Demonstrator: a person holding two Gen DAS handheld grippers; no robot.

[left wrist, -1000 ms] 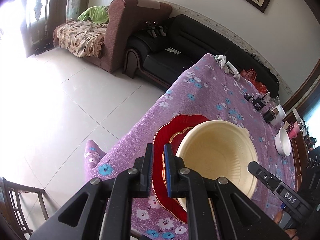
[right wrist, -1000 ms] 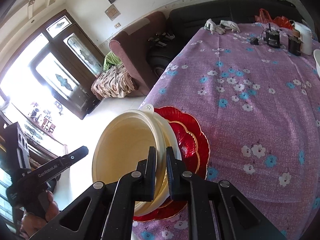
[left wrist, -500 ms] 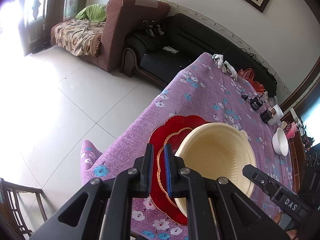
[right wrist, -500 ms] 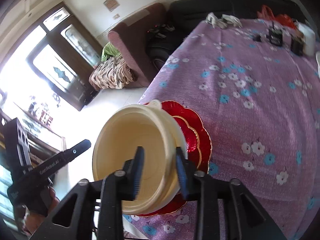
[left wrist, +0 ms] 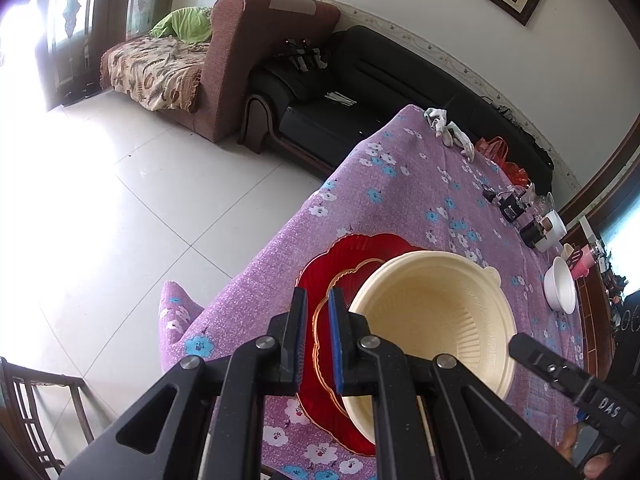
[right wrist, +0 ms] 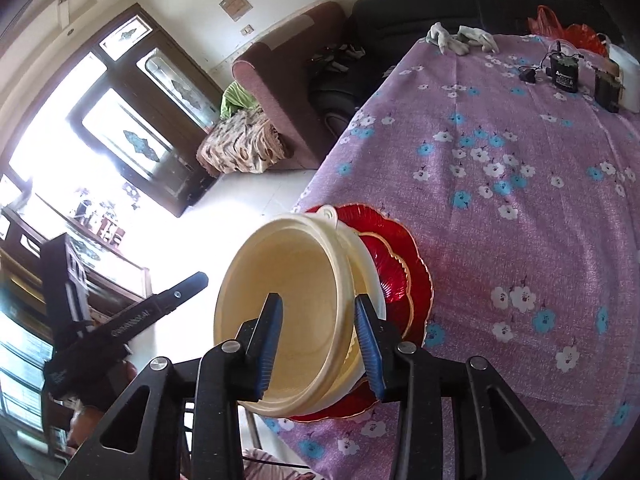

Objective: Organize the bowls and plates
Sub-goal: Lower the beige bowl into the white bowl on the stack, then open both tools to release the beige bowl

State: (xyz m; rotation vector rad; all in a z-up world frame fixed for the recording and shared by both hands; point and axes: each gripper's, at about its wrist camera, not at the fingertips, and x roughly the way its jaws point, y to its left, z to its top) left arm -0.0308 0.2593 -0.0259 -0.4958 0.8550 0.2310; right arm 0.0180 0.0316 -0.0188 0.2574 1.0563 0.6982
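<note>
A cream bowl (left wrist: 436, 316) rests on a small red plate (left wrist: 340, 284) stacked on a larger red scalloped plate (left wrist: 316, 276) at the near corner of the purple flowered table. My right gripper (right wrist: 318, 340) is open, its fingers standing either side of the cream bowl's (right wrist: 288, 304) near rim without pressing it. The red plates (right wrist: 404, 280) show beneath the bowl. My left gripper (left wrist: 317, 340) is shut and empty, above the plates' left edge.
A white bowl (left wrist: 560, 290) sits at the table's far right. Black chargers (right wrist: 564, 70), a white cup (left wrist: 554, 230), white gloves (right wrist: 460, 38) and a red bag (right wrist: 572, 28) lie at the far end. Sofas (left wrist: 360, 92) stand beyond; tiled floor left.
My right gripper has opened, letting go of the cream bowl's rim; the bowl now rests on the red plates. My left gripper has stayed shut and drawn back slightly.
</note>
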